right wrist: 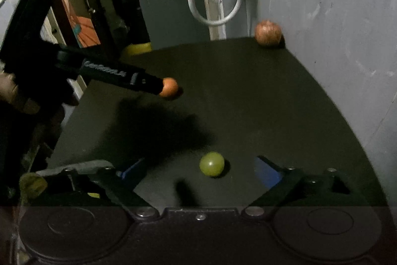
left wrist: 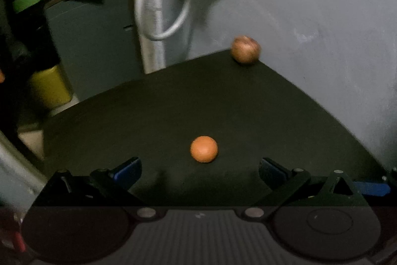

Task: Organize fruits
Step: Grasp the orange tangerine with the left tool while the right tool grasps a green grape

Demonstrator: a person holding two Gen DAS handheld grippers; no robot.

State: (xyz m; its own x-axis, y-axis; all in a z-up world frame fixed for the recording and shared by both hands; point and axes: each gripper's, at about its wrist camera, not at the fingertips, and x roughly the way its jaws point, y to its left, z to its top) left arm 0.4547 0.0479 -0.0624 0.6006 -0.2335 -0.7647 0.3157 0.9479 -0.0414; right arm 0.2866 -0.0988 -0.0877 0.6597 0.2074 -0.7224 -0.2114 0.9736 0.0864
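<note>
On black table (left wrist: 148, 103), round orange (left wrist: 204, 149) between spread left claw (left wrist: 199, 170) fingers

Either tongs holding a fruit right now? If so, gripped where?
Nothing held. The left tongs are open, with the orange fruit on the table just ahead between the fingers. The right tongs are open around the green fruit, not touching it.
</note>
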